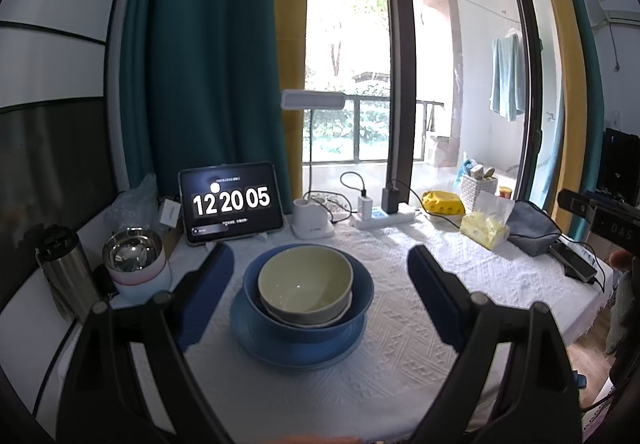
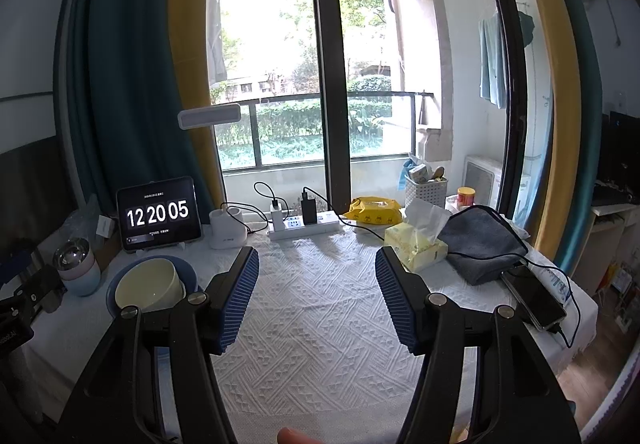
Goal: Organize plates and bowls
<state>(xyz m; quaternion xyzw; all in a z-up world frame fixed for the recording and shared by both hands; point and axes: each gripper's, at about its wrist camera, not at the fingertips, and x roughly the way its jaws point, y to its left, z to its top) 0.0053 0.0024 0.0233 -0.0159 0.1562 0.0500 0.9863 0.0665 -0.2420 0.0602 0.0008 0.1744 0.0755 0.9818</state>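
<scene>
A stack stands on the white tablecloth: a pale cream bowl (image 1: pixel 305 278) on top, nested in a white bowl (image 1: pixel 312 318), inside a blue bowl (image 1: pixel 362 294), on a blue plate (image 1: pixel 260 340). My left gripper (image 1: pixel 320 264) is open and empty, its blue-padded fingers on either side of the stack, apart from it. My right gripper (image 2: pixel 316 268) is open and empty over bare cloth at the table's middle. The stack shows at the left of the right wrist view, with the cream bowl (image 2: pixel 148 284) in the blue bowl (image 2: pixel 188 272).
A tablet clock (image 1: pixel 230 201), lamp base (image 1: pixel 312 217) and power strip (image 1: pixel 382 217) line the back edge. A steel-lined cup (image 1: pixel 134 262) and flask (image 1: pixel 66 272) stand left. A tissue box (image 2: pixel 416 244), grey cloth (image 2: pixel 482 242) and phone (image 2: pixel 534 298) lie right.
</scene>
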